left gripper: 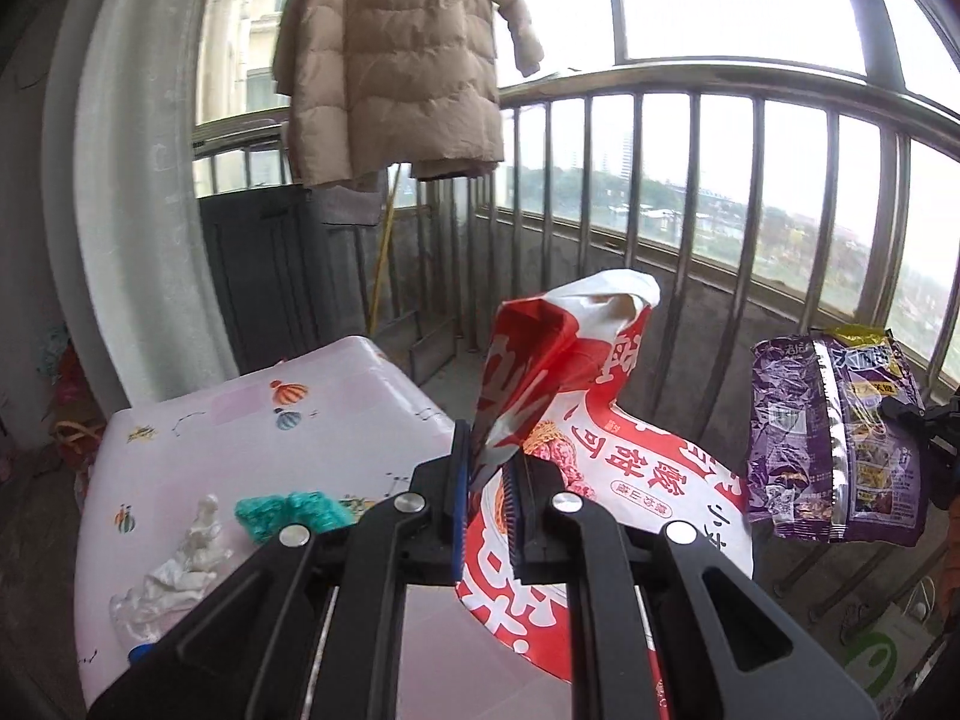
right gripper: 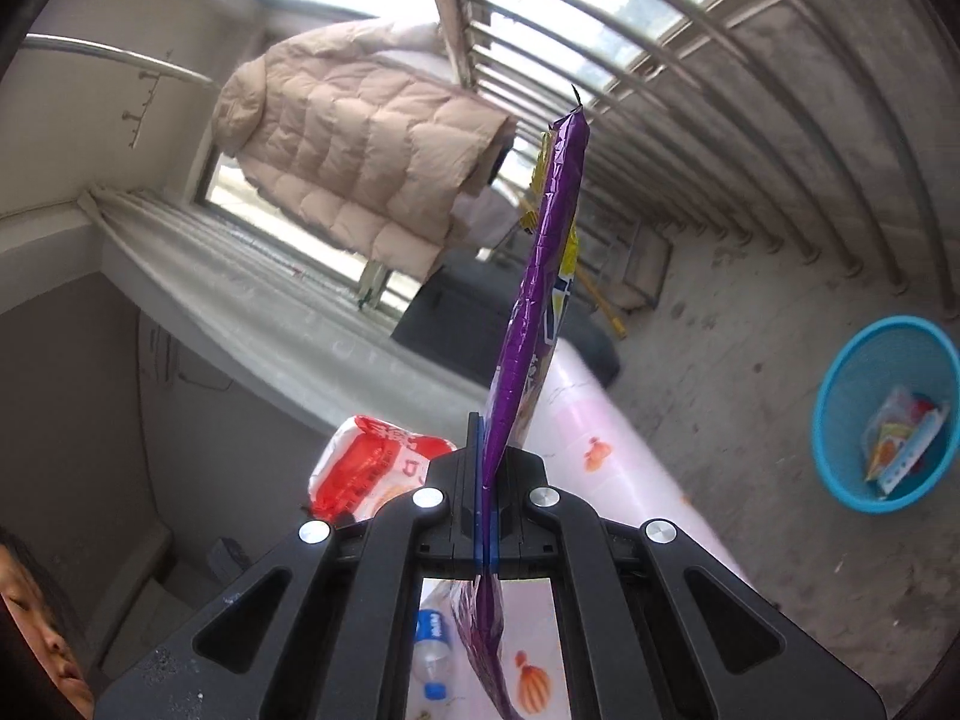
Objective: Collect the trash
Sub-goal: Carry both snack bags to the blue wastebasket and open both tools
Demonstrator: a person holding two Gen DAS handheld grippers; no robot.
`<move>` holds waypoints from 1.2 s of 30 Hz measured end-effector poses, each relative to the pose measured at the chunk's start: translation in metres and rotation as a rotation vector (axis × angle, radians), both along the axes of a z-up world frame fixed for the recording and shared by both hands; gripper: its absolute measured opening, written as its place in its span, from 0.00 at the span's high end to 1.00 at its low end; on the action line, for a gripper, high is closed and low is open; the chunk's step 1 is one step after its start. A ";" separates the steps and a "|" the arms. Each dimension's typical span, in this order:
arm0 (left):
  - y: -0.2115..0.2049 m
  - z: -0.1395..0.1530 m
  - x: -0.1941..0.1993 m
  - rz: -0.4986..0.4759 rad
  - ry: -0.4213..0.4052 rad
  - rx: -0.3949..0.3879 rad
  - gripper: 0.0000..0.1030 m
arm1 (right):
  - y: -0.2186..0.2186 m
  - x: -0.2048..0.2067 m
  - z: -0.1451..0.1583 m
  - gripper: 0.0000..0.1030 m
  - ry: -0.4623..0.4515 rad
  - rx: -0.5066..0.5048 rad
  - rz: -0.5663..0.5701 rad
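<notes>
My left gripper (left gripper: 487,468) is shut on a red and white snack bag (left gripper: 576,396) and holds it up above the table's right edge. My right gripper (right gripper: 485,468) is shut on a purple snack bag (right gripper: 540,276), seen edge-on. The purple bag (left gripper: 834,438) also shows at the right of the left wrist view, and the red and white bag (right gripper: 372,462) at the left of the right wrist view. A blue basket (right gripper: 840,468) with several wrappers stands on the floor at the right.
A table with a pink patterned cloth (left gripper: 252,438) carries crumpled white tissue (left gripper: 180,564), a teal scrap (left gripper: 288,513) and a plastic bottle (right gripper: 433,654). A beige down coat (left gripper: 390,54) hangs above. A metal railing (left gripper: 720,192) rims the balcony.
</notes>
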State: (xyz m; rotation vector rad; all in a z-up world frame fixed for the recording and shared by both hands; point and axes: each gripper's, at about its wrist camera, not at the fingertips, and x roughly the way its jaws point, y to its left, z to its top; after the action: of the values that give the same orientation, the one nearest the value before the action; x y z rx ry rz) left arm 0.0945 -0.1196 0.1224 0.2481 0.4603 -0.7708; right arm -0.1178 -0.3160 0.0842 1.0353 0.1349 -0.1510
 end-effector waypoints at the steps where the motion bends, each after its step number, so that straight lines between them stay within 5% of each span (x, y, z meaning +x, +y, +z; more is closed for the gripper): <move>1: -0.022 -0.006 -0.002 -0.044 0.003 0.026 0.91 | -0.004 -0.005 -0.004 1.00 0.031 -0.011 -0.040; 8: -0.181 -0.077 -0.010 -0.269 0.057 0.270 0.90 | -0.038 -0.002 -0.058 1.00 0.278 -0.014 -0.228; 18: -0.341 -0.188 0.001 -0.329 0.189 0.492 0.86 | -0.104 0.039 -0.159 1.00 0.548 0.034 -0.297; 20: -0.360 -0.203 0.003 -0.333 0.229 0.468 0.85 | -0.118 0.048 -0.176 0.96 0.569 0.045 -0.309; 22: -0.375 -0.221 0.005 -0.349 0.266 0.451 0.70 | -0.133 0.060 -0.200 0.88 0.601 0.063 -0.298; 23: -0.383 -0.232 0.007 -0.348 0.290 0.467 0.48 | -0.141 0.063 -0.217 0.65 0.618 0.098 -0.291; 24: -0.389 -0.243 0.008 -0.342 0.310 0.483 0.43 | -0.147 0.065 -0.235 0.43 0.635 0.140 -0.294; 28: -0.382 -0.248 0.012 -0.331 0.398 0.456 0.43 | -0.152 0.050 -0.276 0.43 0.667 0.279 -0.338; 36: -0.349 -0.196 0.007 -0.366 0.400 0.325 0.43 | -0.135 0.002 -0.266 0.43 0.538 0.314 -0.403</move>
State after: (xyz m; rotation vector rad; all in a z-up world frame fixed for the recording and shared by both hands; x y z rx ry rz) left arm 0.1016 -0.4684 -0.0738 0.4936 0.9386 -1.1099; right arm -0.1161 -0.4511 -0.1819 1.3081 0.4473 -0.7964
